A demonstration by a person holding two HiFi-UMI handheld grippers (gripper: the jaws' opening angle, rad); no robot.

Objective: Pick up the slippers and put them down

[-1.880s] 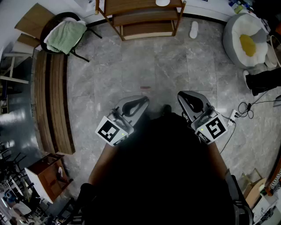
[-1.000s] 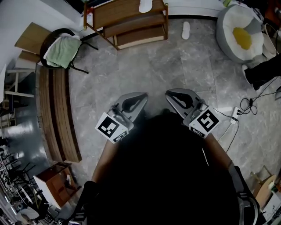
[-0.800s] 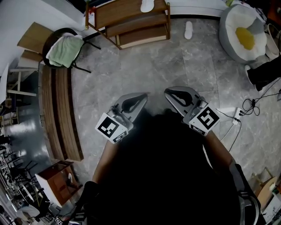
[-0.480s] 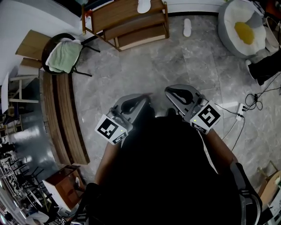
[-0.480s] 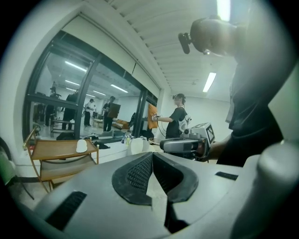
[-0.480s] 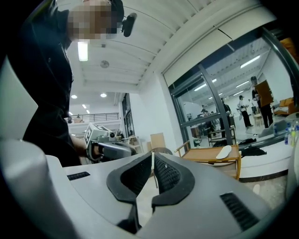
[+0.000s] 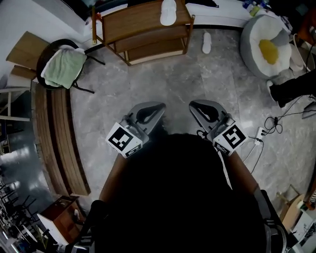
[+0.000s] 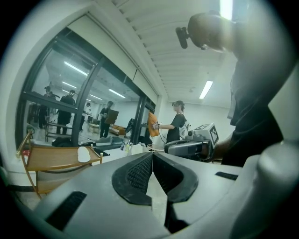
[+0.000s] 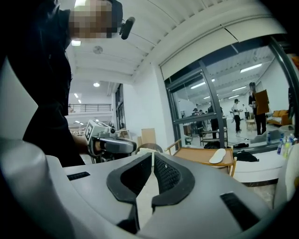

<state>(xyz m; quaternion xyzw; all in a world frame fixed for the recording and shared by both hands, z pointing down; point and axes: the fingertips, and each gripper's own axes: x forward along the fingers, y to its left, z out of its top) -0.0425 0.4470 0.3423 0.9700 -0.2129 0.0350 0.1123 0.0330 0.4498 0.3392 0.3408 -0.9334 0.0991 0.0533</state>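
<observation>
Left gripper (image 7: 157, 105) and right gripper (image 7: 195, 105) closed, empty; a clumsy reach might knock the white slipper (image 7: 168, 12) off the wooden rack (image 7: 138, 21).

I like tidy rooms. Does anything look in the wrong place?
One white slipper lies on top of the wooden shelf, the other slipper on the floor beside it. Odd, since pairs belong together.
</observation>
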